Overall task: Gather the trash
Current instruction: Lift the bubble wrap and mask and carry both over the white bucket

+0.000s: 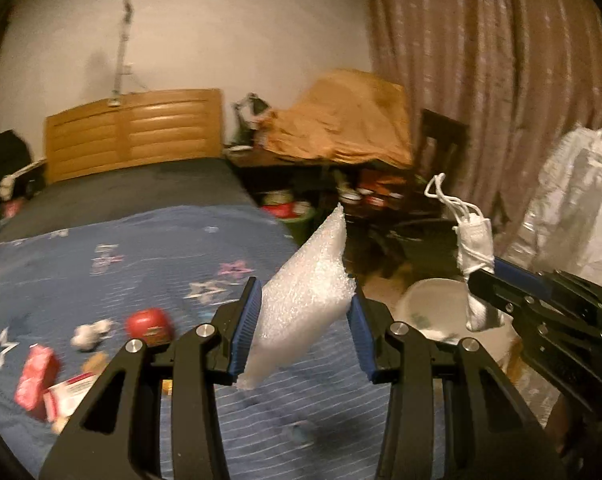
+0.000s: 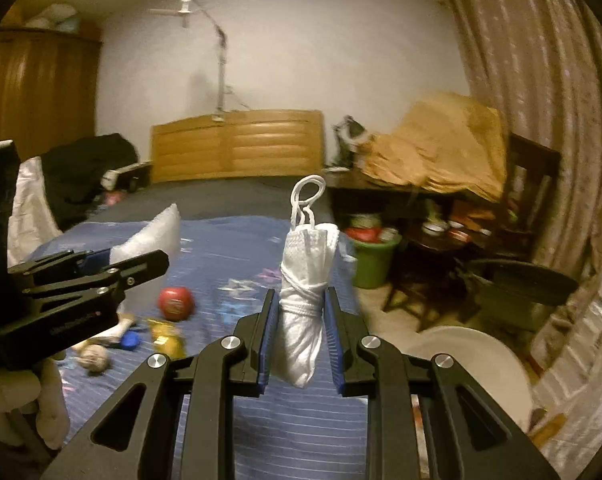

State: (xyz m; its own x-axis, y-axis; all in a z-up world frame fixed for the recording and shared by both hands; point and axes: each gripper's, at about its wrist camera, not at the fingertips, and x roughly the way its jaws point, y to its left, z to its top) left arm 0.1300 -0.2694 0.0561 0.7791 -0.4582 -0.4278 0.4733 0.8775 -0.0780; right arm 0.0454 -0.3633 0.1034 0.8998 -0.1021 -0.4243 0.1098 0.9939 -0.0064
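The left gripper (image 1: 305, 320) pinches a white bubble-wrap pouch (image 1: 301, 300) between its blue pads at the centre of the left wrist view, the pouch tilted with its top corner toward upper right. The right gripper (image 2: 299, 320) is pressed together on a rolled white face mask (image 2: 307, 300) bound by its own ear loops, upright at the middle of the right wrist view. Both pieces look very light and soft; the pouch should squash and may slip, so a hold across its middle seems safest, the mask at its wrapped waist. Below and left lies the blue star-print bedspread (image 1: 149, 264) with a red ball (image 1: 149, 322) and wrappers; a white bin (image 1: 433, 304) sits lower right.
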